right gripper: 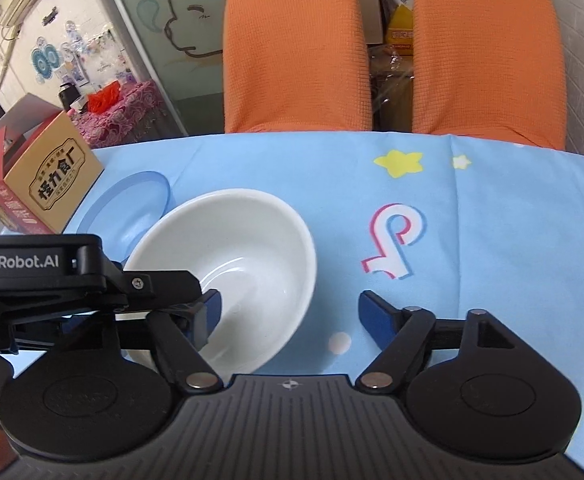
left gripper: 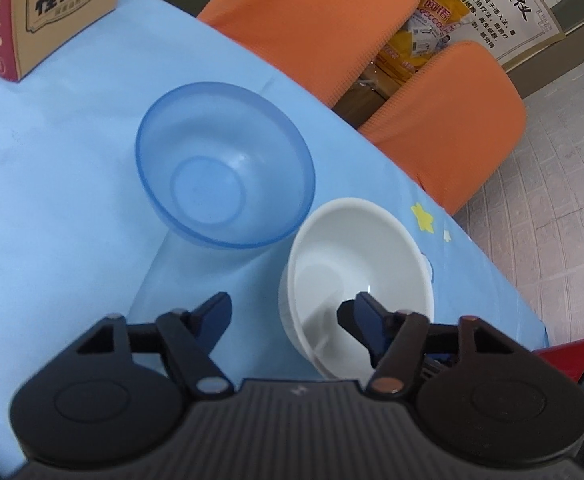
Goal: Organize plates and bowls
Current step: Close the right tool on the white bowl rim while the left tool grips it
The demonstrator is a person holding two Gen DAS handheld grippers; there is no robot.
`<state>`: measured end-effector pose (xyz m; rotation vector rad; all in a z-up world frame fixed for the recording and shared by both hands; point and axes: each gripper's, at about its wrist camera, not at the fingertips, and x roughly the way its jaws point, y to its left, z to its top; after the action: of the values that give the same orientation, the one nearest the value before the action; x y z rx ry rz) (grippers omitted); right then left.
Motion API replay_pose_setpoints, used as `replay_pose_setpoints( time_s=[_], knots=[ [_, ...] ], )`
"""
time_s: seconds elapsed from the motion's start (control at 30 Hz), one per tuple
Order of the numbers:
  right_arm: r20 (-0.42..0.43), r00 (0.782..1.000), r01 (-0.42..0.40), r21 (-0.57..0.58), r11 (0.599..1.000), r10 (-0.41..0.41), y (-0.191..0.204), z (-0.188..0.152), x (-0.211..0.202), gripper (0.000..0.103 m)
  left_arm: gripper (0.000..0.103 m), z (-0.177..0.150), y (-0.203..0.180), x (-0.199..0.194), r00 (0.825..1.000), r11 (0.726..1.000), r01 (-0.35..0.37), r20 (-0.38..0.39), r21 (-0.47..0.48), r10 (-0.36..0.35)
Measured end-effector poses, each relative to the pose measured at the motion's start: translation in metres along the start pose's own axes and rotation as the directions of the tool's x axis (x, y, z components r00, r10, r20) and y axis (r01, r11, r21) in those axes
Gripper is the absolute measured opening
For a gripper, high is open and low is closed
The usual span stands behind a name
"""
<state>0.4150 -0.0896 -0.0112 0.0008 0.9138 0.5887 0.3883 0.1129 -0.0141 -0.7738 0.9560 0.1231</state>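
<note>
The white bowl (right gripper: 228,264) sits tilted on the desk (right gripper: 492,208), touching the blue bowl (left gripper: 224,164) near the far edge. Left gripper (left gripper: 284,312) fingers straddle its rim, spread wide; right gripper (right gripper: 288,308) gapes empty beside open cloth.

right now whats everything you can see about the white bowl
The white bowl is glossy and opaque, looks ceramic, and is empty. It has a plain round rim, a ridged outer wall and a foot, and it sits tilted on the blue tablecloth beside the translucent blue bowl. One finger of the open left gripper reaches inside it near the rim. The open right gripper straddles its near side.
</note>
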Motion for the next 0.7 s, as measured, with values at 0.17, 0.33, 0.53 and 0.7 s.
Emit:
replay_pose_setpoints(
  time_s=[0.17,0.33,0.53,0.7],
  knots=[
    [-0.006,1.000,-0.005,-0.078,0.997,0.005,0.011,-0.003,-0.002,0.059,0.018,-0.004,-0.002,0.002,1.000,0.999,0.013,-0.023,0.042,-0.012],
    [0.014,1.000,0.014,-0.128,0.992,-0.012,0.019,-0.005,-0.013,0.059,0.018,-0.013,-0.012,-0.019,1.000,0.993,0.024,0.011,0.119,-0.026],
    [0.063,0.997,0.051,-0.156,0.986,-0.042,0.029,-0.006,-0.043,0.060,0.018,-0.033,-0.027,-0.058,0.997,0.980,0.044,0.050,0.193,-0.055],
    [0.125,0.990,0.080,-0.161,0.984,-0.060,0.040,-0.019,-0.078,0.062,0.018,-0.061,-0.035,-0.091,0.994,0.968,0.067,0.063,0.243,-0.085]
  ],
)
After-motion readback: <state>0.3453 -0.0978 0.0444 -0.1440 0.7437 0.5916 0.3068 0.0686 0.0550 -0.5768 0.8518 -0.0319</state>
